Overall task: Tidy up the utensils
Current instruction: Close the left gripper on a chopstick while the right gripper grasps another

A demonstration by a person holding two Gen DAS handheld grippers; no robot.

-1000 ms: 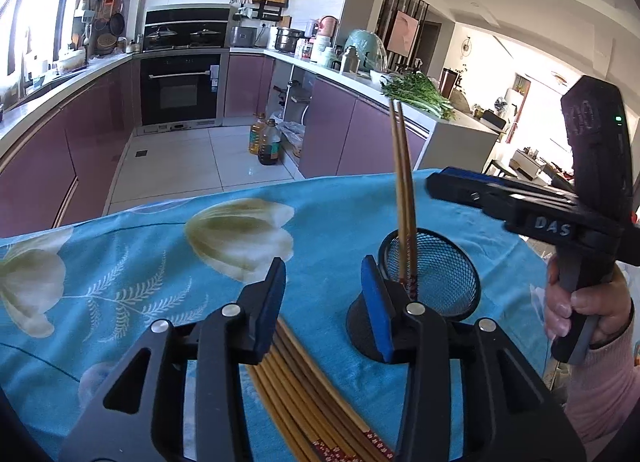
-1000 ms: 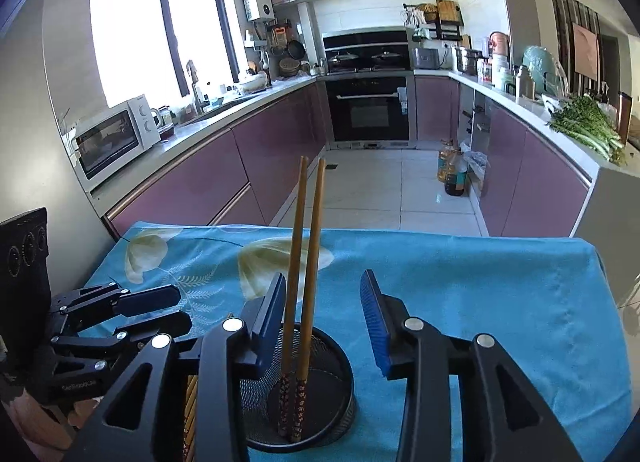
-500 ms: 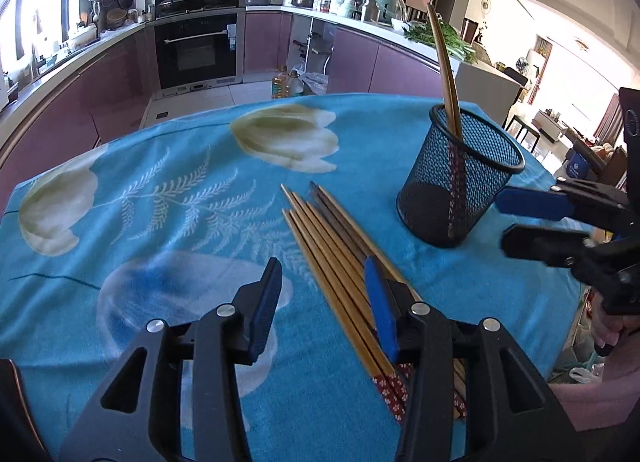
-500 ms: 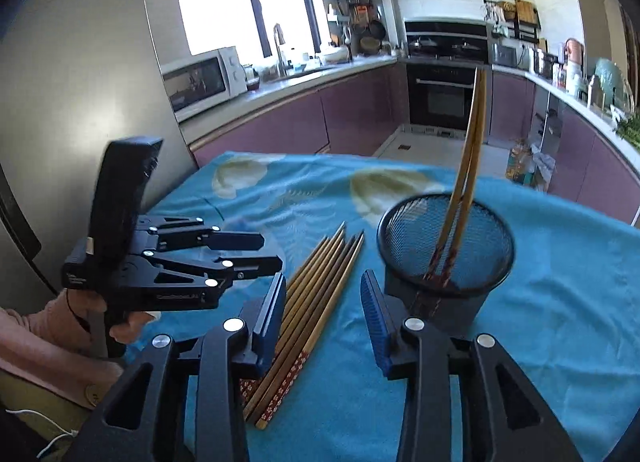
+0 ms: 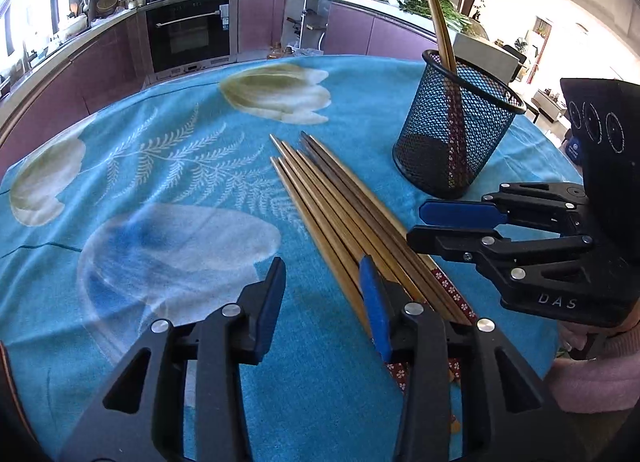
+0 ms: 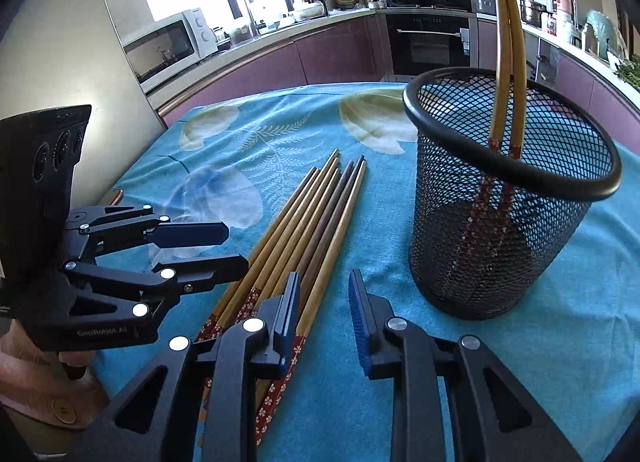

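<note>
My table's blue tulip-print cloth (image 5: pixel 168 190) carries loose wooden chopsticks (image 5: pixel 340 206) at centre, with a black mesh cup (image 5: pixel 456 134) at two o'clock.

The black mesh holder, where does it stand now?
The black mesh holder stands upright on the blue tablecloth, right of the loose chopsticks in the right wrist view, with two chopsticks inside.

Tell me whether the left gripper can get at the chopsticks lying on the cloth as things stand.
Probably yes. The left gripper is open and empty, low over the cloth, with the loose chopsticks under its right finger. Nothing covers them; the mesh holder stands apart, and the right gripper hovers close beside them.
</note>
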